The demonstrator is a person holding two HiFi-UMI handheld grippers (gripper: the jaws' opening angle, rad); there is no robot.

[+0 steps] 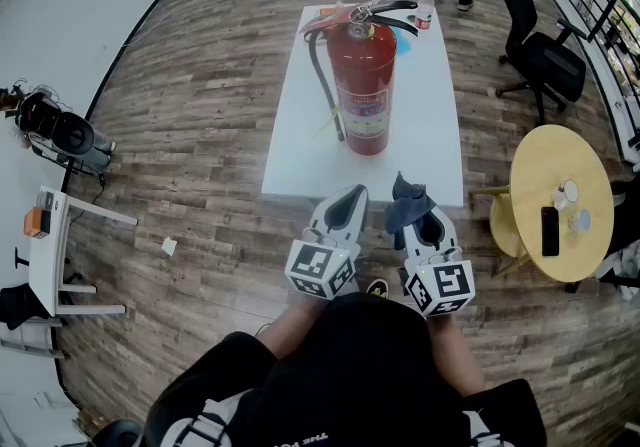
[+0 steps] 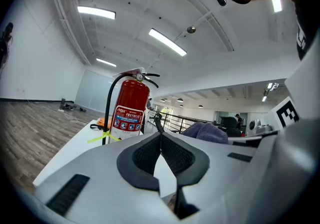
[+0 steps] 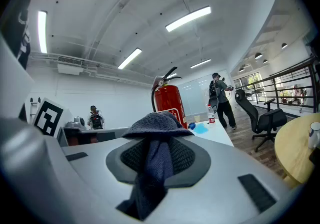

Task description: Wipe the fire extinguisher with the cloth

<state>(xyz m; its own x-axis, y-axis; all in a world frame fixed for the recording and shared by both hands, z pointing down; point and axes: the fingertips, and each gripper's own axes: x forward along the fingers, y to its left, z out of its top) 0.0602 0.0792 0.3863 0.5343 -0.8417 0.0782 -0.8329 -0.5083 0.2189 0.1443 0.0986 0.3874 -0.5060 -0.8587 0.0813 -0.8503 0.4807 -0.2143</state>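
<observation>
The red cylindrical fire extinguisher (image 1: 362, 75) stands upright on the white rectangular table (image 1: 295, 145). At the near edge, the right gripper (image 1: 422, 223) is clenched on a dark blue woven cloth (image 1: 405, 197), and the left gripper (image 1: 350, 200) is closed on nothing. Wiping looks not yet begun; next the cloth must reach the cylinder. The label's print is too small to read.

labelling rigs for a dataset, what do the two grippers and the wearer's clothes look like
The left gripper and right gripper have pale grey wedge-shaped bodies with black textured pads lining the jaws. Each carries a cube with black-and-white square markers. The person wears a black top with white print.
</observation>
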